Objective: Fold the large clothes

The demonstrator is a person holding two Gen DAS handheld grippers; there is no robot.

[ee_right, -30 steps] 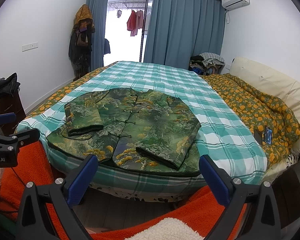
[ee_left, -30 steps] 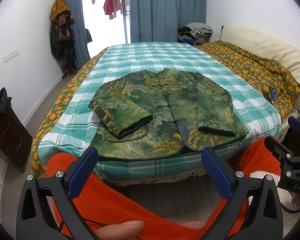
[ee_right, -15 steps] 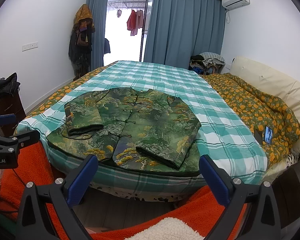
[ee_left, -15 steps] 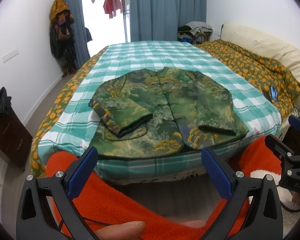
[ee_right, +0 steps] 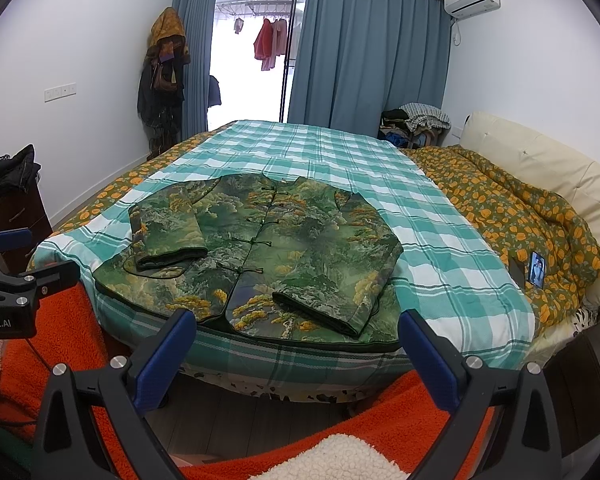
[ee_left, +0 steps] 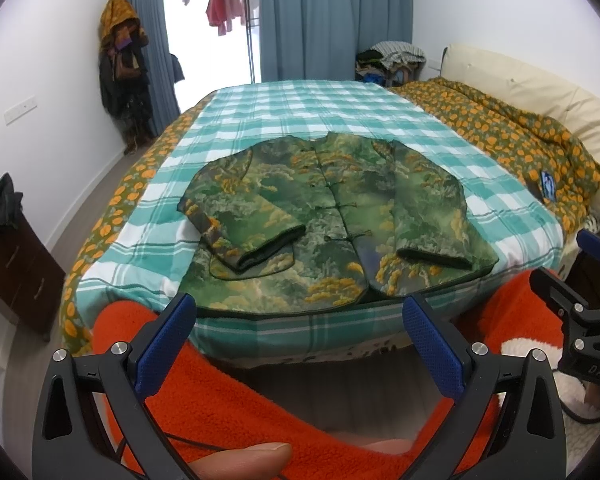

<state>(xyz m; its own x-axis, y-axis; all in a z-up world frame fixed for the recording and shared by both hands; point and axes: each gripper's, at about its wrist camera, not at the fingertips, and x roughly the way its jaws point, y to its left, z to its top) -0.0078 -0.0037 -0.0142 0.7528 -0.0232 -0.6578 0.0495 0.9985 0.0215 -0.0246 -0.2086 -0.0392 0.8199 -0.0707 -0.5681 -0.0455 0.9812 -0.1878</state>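
Currently: my left claw [ee_left: 296, 344] and right claw [ee_right: 296, 350] wide apart, empty, short of the bed [ee_right: 440, 272]; green jacket [ee_right: 260, 252] flat on its checked sheet, blue curtains [ee_right: 360, 60] beyond.

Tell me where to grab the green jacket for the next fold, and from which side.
Take the green jacket at its near hem corners, coming in from the foot of the bed, one hand-held gripper per corner. The hem lies along the mattress edge nearest both open grippers, and both sleeves are already folded across the front, so probably the hem lifts toward the collar.
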